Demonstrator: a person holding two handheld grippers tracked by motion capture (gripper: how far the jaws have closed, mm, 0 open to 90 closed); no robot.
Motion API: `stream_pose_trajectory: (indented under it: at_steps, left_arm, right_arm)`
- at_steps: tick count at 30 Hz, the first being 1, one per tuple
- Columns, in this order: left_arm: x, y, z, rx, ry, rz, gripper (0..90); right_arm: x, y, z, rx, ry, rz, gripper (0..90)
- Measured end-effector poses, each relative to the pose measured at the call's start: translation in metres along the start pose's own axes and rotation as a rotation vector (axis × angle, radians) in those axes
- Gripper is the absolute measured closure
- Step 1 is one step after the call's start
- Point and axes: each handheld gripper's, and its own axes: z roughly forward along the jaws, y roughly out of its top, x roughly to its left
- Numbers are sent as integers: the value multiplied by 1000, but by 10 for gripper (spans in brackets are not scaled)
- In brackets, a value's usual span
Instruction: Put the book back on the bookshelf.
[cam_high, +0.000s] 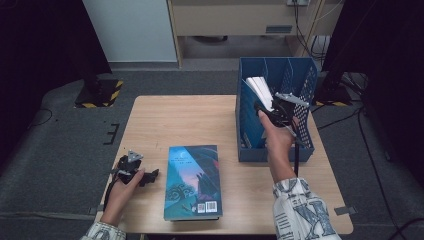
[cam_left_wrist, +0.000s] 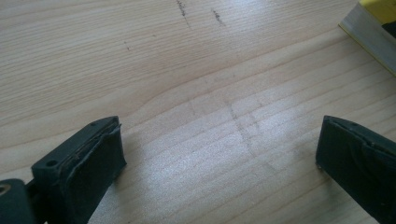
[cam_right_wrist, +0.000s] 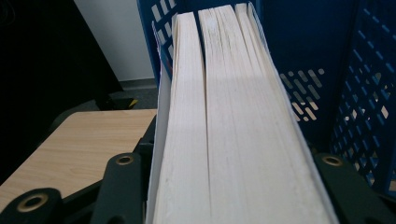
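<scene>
Both sleeves (cam_high: 300, 210) are white with bold dark lettering. Each gripper is black: the left gripper (cam_high: 134, 169) carries a grey three-cornered plate and thick padded jaws; the right gripper (cam_high: 280, 111) shows brass-ringed screw holes, a grey plate, and a black cable (cam_high: 297, 155) trailing down.

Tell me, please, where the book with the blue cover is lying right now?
In the high view the blue-covered book lies flat near the table's front edge, between the left gripper and the blue file rack.
</scene>
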Motion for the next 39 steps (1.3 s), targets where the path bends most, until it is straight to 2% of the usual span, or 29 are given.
stream_pose_trajectory:
  at_steps: [7, 12, 19, 27, 31, 39]
  left_arm:
    - [0, 0, 0, 0, 0, 0, 1]
    - [0, 0, 0, 0, 1, 0, 1]
    - [0, 0, 0, 0, 0, 1, 0]
    - [-1, 0, 0, 0, 0, 2, 0]
    - [-1, 1, 1, 0, 0, 3, 0]
    - [-1, 1, 1, 1, 1, 5, 0]
  right_arm:
    - [4, 10, -2, -2, -12, -48, 420]
    - [5, 18, 0, 21, -26, -78, 422]
    - [3, 23, 4, 48, -26, -59, 448]
    - [2, 26, 4, 92, -26, -63, 583]
    - [3, 27, 4, 93, -32, -72, 598]
    - [4, 26, 4, 79, -45, -44, 605]
